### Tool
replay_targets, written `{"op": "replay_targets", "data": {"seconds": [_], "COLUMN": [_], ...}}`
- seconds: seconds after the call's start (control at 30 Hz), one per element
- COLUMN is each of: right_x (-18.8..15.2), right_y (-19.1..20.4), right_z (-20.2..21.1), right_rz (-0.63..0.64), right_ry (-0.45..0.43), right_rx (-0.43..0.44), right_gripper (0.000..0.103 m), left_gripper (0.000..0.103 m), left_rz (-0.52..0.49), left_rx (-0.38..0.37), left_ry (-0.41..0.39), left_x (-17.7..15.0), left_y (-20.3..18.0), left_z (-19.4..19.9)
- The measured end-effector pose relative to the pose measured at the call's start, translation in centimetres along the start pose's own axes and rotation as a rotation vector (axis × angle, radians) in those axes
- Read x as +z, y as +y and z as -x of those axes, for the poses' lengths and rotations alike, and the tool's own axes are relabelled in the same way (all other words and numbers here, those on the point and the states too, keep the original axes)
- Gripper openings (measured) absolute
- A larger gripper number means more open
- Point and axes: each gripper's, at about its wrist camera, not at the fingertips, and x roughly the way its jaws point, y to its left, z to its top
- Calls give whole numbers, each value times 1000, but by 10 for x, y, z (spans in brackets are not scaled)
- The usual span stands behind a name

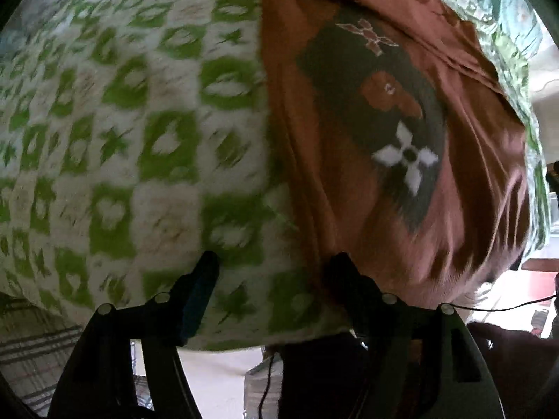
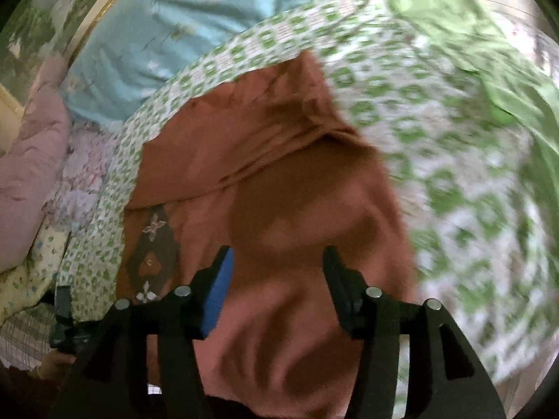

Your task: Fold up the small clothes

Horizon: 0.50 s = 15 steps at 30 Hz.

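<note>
The left gripper (image 1: 272, 272) hung wide open and empty over the green-checked bedspread (image 1: 122, 122), at the brown shirt's (image 1: 454, 192) left edge. The right gripper (image 2: 277, 265), equally open, hovered above the shirt near the bed's front edge. Folding seemed unstarted; next, each should pinch an edge.

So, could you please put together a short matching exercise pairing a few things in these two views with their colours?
Things:
1. small shirt
2. checked bedsheet
3. satin cover
4. pad on a finger of the right gripper

Colours:
A. blue
B. pale blue
C. rust brown
D. green and white

Pairs: 1-C, 2-D, 3-B, 4-A
</note>
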Motion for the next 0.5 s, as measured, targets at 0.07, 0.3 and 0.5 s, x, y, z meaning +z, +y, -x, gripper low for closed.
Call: {"op": "replay_targets", "data": {"seconds": [0.07,0.3,0.5], "right_x": [-9,-34,-59], "right_y": [-14,-49,-63], "right_z": [11,22,17], "right_rz": [-29,-98,-56], "right_ry": [-4,20,77], "right_rx": [-32,-78,-87], "right_gripper": [56,56,56], "left_gripper": [67,81,98], "left_rz": [29,62,-51], "left_rx": [-58,-217,-188], "left_ry": [-11,14,35], "left_x": [-10,-14,-17], "left_y": [10,2,-21], "left_z": [7,1,-21]}}
